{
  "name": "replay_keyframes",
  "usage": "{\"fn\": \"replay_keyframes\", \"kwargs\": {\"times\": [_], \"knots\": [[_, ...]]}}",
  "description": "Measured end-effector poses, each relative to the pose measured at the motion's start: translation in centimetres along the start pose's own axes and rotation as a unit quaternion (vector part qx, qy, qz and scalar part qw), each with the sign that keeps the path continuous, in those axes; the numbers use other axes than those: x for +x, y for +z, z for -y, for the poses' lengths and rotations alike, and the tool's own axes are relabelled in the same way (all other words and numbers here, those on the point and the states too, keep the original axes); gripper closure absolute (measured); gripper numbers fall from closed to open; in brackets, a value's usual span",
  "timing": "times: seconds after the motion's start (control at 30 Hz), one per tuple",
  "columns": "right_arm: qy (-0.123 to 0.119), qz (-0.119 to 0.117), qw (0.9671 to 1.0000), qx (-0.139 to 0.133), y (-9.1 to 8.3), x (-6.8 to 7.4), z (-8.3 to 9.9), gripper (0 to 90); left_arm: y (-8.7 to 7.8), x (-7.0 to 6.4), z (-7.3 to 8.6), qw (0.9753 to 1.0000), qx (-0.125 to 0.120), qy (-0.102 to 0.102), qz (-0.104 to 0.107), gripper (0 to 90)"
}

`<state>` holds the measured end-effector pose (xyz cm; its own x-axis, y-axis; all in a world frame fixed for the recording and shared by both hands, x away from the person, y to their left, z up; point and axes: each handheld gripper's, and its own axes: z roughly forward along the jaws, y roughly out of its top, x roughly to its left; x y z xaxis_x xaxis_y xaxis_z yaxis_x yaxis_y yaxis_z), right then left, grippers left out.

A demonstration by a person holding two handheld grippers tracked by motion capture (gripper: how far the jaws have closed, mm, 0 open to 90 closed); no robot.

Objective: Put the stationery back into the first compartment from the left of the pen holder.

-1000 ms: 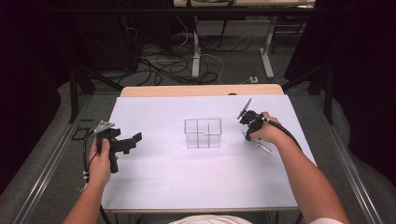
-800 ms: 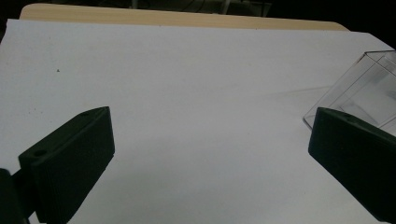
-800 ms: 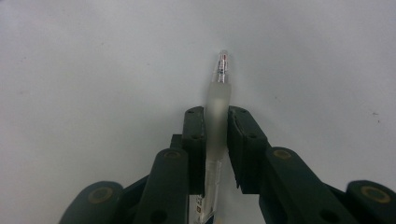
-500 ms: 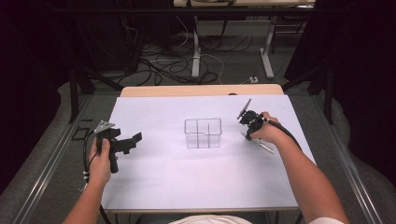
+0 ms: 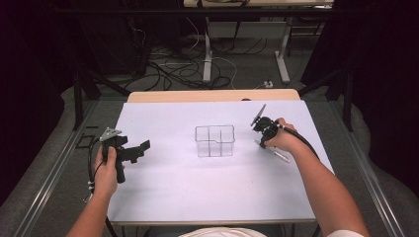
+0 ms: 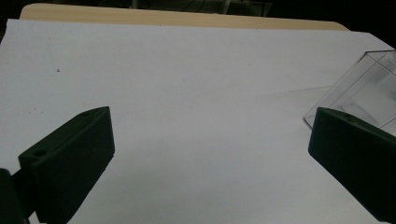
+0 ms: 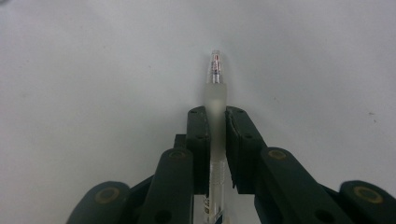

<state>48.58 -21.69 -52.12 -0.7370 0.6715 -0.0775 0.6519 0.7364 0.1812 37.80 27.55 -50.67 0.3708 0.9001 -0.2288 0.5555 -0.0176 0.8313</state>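
A clear plastic box (image 5: 214, 140) with inner dividers stands at the middle of the white table cover (image 5: 197, 192). My right gripper (image 5: 262, 142) is to the right of the box, tilted down at the table. In the right gripper view its jaws (image 7: 217, 116) are shut on a clear pen (image 7: 215, 88) whose tip points away over the white surface; the pen's rear end (image 5: 277, 154) sticks out under the hand. My left gripper (image 5: 140, 148) hovers at the left of the table, open (image 6: 210, 126), nothing between its fingers. The box's corner (image 6: 369, 88) shows at the right.
The wooden table edge (image 5: 212, 95) runs along the far side of the white cover. Beyond it, cables (image 5: 173, 74) and desk legs (image 5: 207, 49) lie on the floor. Metal rails (image 5: 54, 173) flank the table on both sides.
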Motion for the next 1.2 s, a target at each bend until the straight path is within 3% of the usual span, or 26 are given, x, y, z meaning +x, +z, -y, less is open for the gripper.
{"fn": "replay_keyframes", "kwargs": {"times": [0.13, 0.17, 0.3, 0.33, 0.37, 0.4, 0.43, 0.47, 0.57, 0.67, 0.7, 0.77, 1.03, 1.13, 1.17, 1.2], "knots": [[0.013, 0.001, 0.9997, -0.020, -0.5, 0.1, -0.1, 80.8, 0.0, 0.0, 0.0, 1.0000, 0.000, -0.001, 0.000, 0.3], [0.015, -0.011, 0.9996, -0.019, -0.8, 0.0, -0.1, 80.8, 0.1, 0.0, 0.0, 1.0000, -0.001, -0.001, 0.001, 0.3], [0.027, -0.006, 0.9986, -0.045, -1.5, 0.0, -0.1, 80.8, 0.1, 0.0, 0.0, 1.0000, 0.000, 0.000, 0.000, 0.3], [0.040, -0.009, 0.9948, -0.094, -1.1, 0.2, 0.1, 80.8, 0.1, 0.0, 0.0, 1.0000, 0.000, 0.000, 0.000, 0.3], [0.012, -0.001, 0.9995, -0.031, -2.3, -0.2, -0.2, 80.8, 0.1, -0.1, 0.0, 1.0000, 0.000, 0.000, 0.000, 0.3], [0.013, -0.002, 0.9993, -0.035, -2.5, -0.1, -0.2, 80.8, 0.1, -0.1, 0.0, 1.0000, 0.000, 0.000, 0.000, 0.3], [0.052, -0.011, 0.9972, -0.054, -2.6, 0.5, -0.1, 80.8, 0.0, -0.1, 0.0, 1.0000, 0.000, 0.000, 0.000, 0.3], [0.040, -0.008, 0.9966, -0.072, -2.5, 0.4, -0.1, 80.8, 0.0, -0.1, 0.0, 1.0000, 0.000, 0.000, 0.000, 0.3], [0.041, -0.007, 0.9941, -0.100, -2.8, 0.6, -0.2, 80.8, 0.0, -0.1, 0.0, 1.0000, 0.000, -0.001, -0.001, 0.3], [0.037, -0.007, 0.9941, -0.102, -3.5, 0.5, -0.3, 80.9, 0.0, 0.0, 0.0, 1.0000, -0.002, -0.001, -0.001, 0.3], [0.048, -0.012, 0.9918, -0.118, -3.5, 0.7, -0.3, 80.9, 0.0, 0.0, 0.0, 1.0000, -0.002, -0.001, -0.001, 0.3], [0.036, -0.009, 0.9909, -0.129, -3.9, 0.7, -0.3, 80.9, 0.0, -0.1, 0.0, 1.0000, -0.002, -0.002, -0.001, 0.3], [0.042, -0.011, 0.9843, -0.171, -5.3, 1.3, -0.5, 80.9, 0.1, -0.1, 0.0, 1.0000, 0.000, -0.001, -0.001, 0.2], [0.047, -0.016, 0.9786, -0.200, -5.5, 1.4, -0.6, 80.9, 0.0, 0.0, 0.0, 1.0000, -0.001, -0.001, -0.002, 0.2], [0.040, -0.012, 0.9791, -0.199, -5.8, 1.3, -0.6, 80.9, 0.0, 0.0, 0.0, 1.0000, -0.001, -0.001, -0.002, 0.2], [0.049, -0.013, 0.9749, -0.217, -5.8, 1.5, -0.7, 80.9, 0.0, 0.0, 0.0, 1.0000, -0.001, 0.000, -0.003, 0.2]]}}
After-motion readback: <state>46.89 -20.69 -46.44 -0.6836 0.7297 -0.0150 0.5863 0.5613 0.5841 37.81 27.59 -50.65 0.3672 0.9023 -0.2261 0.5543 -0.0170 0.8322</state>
